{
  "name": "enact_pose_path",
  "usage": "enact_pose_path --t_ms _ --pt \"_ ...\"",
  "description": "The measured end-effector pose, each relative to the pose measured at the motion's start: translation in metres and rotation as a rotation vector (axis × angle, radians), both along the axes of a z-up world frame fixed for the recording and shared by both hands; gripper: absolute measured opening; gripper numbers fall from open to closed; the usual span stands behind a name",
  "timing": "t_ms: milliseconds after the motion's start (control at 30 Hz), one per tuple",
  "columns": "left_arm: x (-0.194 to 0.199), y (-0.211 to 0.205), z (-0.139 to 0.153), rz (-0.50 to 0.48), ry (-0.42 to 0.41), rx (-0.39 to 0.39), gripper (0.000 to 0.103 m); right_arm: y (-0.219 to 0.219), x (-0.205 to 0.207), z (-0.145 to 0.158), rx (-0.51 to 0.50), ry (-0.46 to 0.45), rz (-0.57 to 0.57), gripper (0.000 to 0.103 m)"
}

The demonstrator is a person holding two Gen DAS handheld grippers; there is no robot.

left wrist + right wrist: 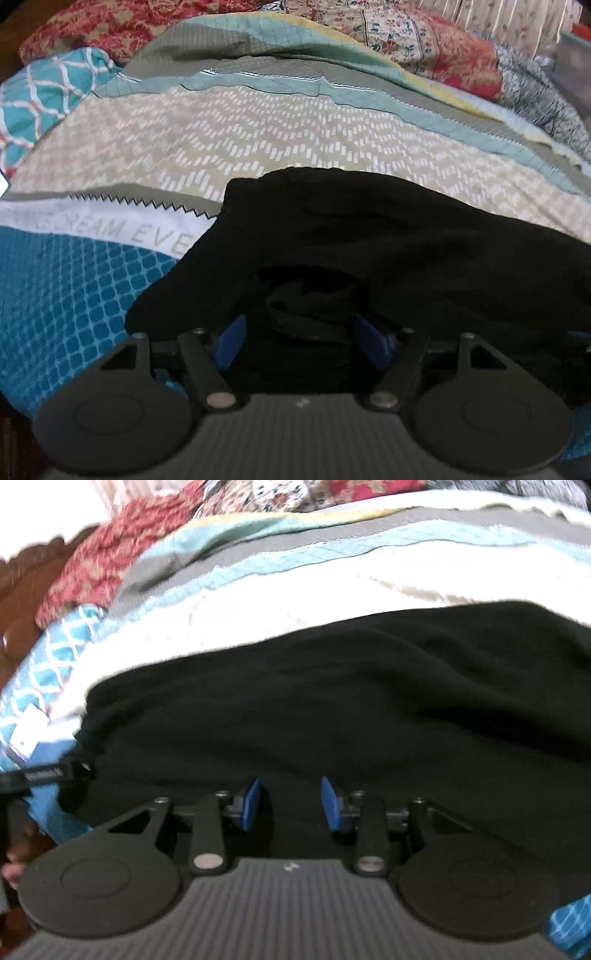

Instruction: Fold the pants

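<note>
Filling the bottom of the left wrist view, the left hand-held gripper (300,334) has its blue pads (229,341) spread apart, with a bunched fold of the black pants (388,236) sitting between them; the fabric drapes over the fingertips, so I cannot tell whether the pads press it or merely flank it. In the right wrist view the right hand-held gripper (290,803) sits at the lower centre with its blue pads (252,805) parted and nothing pinched between them; dark cloth lies just beyond and beneath.

Past the grippers, the pants (332,701) spread as a wide black mass across the middle of both frames, lying on the bed. In the left view they run from lower centre out to the right edge. A black strap (33,777) with a small label shows at the left edge of the right view, touching the pants' corner.

Farther off, a bedcover (258,140) with beige dashes, teal bands and grey zigzag trim fills the centre of the left view, with lettering on a white strip at the left. A teal lattice pillow (40,96) sits at upper left, and a red floral quilt (424,40) lies along the top. The right view is blurred.
</note>
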State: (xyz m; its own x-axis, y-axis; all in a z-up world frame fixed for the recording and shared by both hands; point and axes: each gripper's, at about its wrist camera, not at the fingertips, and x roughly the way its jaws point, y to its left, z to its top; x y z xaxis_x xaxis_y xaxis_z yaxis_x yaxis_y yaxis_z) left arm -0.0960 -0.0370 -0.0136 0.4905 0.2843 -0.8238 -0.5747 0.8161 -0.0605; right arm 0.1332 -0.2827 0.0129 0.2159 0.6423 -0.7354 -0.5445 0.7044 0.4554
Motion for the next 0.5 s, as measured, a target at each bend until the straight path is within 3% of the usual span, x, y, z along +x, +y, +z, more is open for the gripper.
enact_pose_path --t_ms 100,233,367,500 --pt "0.002 -0.001 0.016 0.016 -0.013 -0.041 0.07 -0.016 0.004 0.009 0.06 -0.013 -0.033 0.042" --pt "0.003 -0.014 0.046 -0.024 -0.137 -0.116 0.076 -0.075 0.01 0.024 0.142 -0.087 -0.17 0.048" --pt "0.03 -0.041 0.061 -0.117 -0.198 -0.157 0.081 -0.15 0.009 0.027 0.176 -0.133 -0.396 0.05" --pt "0.074 -0.079 0.051 -0.238 -0.142 -0.221 0.082 -0.241 -0.009 0.026 0.208 -0.18 -0.707 0.057"
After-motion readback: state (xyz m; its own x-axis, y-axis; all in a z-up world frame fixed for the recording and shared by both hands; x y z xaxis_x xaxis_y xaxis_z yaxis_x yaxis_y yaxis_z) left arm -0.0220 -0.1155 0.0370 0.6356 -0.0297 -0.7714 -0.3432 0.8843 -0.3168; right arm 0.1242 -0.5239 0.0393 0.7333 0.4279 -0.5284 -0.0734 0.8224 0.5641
